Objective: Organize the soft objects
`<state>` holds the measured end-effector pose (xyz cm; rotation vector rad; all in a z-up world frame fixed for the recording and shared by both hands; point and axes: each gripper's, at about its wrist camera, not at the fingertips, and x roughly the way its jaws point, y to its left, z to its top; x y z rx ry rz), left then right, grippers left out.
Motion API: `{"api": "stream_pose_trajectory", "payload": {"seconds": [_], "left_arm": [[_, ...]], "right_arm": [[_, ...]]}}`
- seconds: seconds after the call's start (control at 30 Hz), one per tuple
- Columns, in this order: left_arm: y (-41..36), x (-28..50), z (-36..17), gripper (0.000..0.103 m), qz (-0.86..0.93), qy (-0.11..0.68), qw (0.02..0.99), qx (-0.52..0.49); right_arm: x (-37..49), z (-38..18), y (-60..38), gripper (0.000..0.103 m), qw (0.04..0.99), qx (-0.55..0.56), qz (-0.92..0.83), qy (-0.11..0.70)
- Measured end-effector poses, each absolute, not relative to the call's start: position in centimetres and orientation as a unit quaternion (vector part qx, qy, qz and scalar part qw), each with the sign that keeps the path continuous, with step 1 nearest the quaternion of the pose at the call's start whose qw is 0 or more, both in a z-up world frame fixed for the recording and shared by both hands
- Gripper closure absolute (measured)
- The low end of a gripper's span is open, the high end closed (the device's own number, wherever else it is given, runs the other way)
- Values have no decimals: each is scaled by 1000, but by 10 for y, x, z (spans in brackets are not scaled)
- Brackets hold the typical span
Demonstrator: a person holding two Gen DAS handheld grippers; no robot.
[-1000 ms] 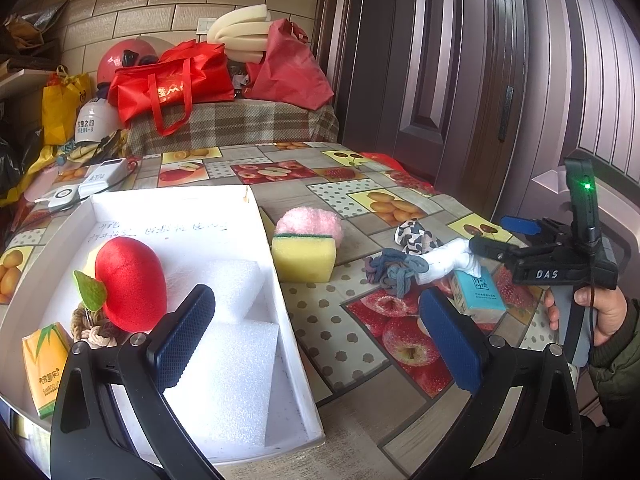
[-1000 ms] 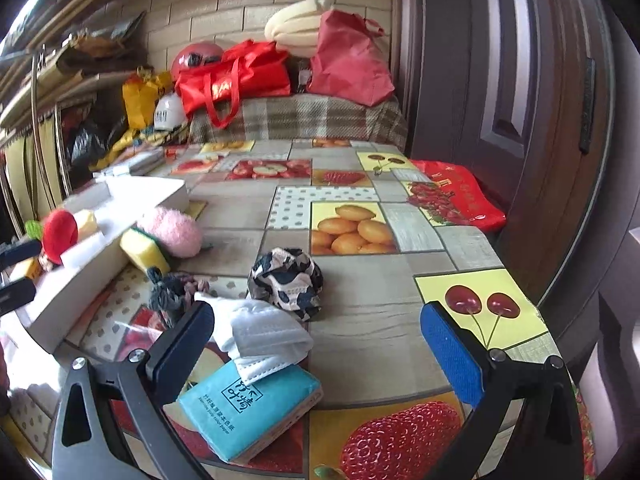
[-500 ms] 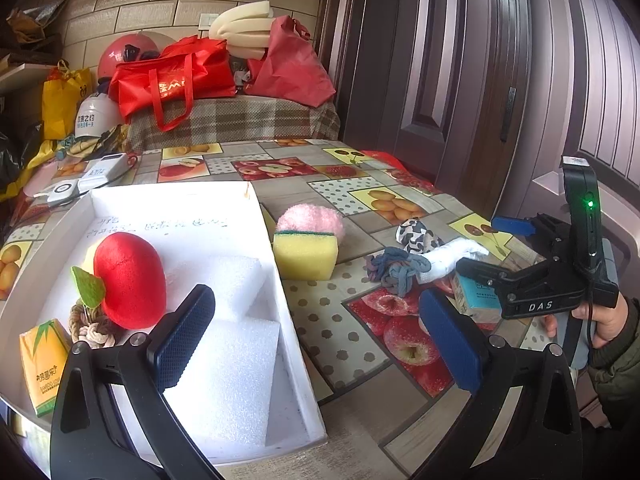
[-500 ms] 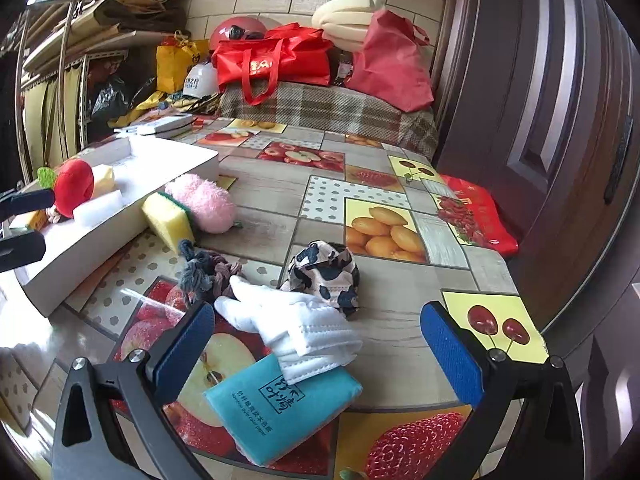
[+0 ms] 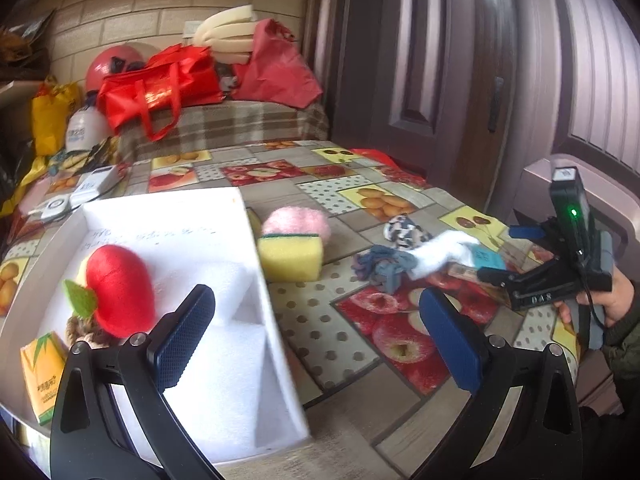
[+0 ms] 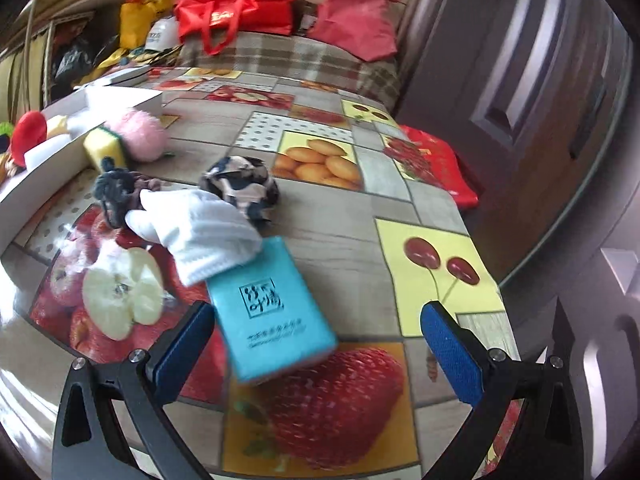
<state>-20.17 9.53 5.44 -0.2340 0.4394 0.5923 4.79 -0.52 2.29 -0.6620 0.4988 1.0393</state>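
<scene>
A white box (image 5: 168, 216) on the left holds a red plush apple (image 5: 120, 292) and a yellow juice carton (image 5: 42, 372). My left gripper (image 5: 316, 336) is open and empty over the box's right wall. On the fruit-print table lie a yellow sponge (image 5: 290, 256), a pink fluffy ball (image 5: 298, 220), a grey-blue rope toy (image 6: 114, 196), a white glove (image 6: 200, 232), a black-and-white patterned ball (image 6: 240, 184) and a teal tissue pack (image 6: 272, 316). My right gripper (image 6: 320, 348) is open, low over the tissue pack, which lies between its fingers.
Red bags (image 5: 160, 84) and foam pieces sit on a plaid-covered bench behind the table. A dark door (image 5: 440, 80) stands to the right. A red bag (image 6: 436, 164) hangs off the table's right edge. Small white devices (image 5: 76, 196) lie left of the box.
My right gripper has moved forward and down toward the teal tissue pack, which now lies between its fingers. My left gripper has barely moved.
</scene>
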Motion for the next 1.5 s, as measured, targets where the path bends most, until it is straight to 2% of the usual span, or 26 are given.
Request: {"api": "stream_pose_trajectory", "payload": {"seconds": [0.13, 0.23, 0.27, 0.3, 0.47, 0.63, 0.67, 0.73, 0.8, 0.9, 0.97, 1.03, 1.23, 1.5], "left_arm": [[89, -170, 55, 0, 247, 245, 930, -118], [91, -136, 47, 0, 228, 295, 919, -127], [93, -128, 44, 0, 228, 305, 916, -129], [96, -121, 42, 0, 228, 313, 912, -133], [113, -104, 43, 1, 239, 309, 905, -171], [121, -78, 43, 4, 248, 336, 898, -139], [122, -71, 42, 9, 257, 344, 895, -122], [124, -60, 40, 12, 266, 356, 890, -103], [127, -49, 36, 19, 267, 368, 885, -96], [126, -43, 24, 35, 249, 387, 883, -97], [125, -43, 19, 52, 233, 393, 884, -101], [124, -44, 20, 62, 221, 392, 887, -106], [120, -47, 22, 71, 225, 380, 891, -105], [102, -80, 44, 71, 238, 286, 923, -93]], "right_arm": [[38, 21, 5, 0, 765, -329, 509, 218], [38, 17, 19, 1, 743, -352, 524, 223], [40, 15, 20, 15, 736, -357, 528, 228], [45, 13, 22, 48, 733, -359, 527, 238], [79, 16, 8, 48, 764, -297, 501, 279], [95, 21, -4, 48, 769, -241, 509, 303], [95, 21, -3, 48, 769, -241, 510, 302], [94, 22, -2, 47, 766, -244, 513, 300], [93, 22, -3, 47, 765, -244, 516, 298], [98, 24, -5, 47, 764, -235, 520, 303], [102, 24, -6, 47, 763, -225, 522, 308], [104, 24, -7, 47, 763, -218, 523, 313], [100, 28, -12, 47, 773, -213, 519, 295], [103, 31, -14, 48, 783, -203, 513, 286]]}}
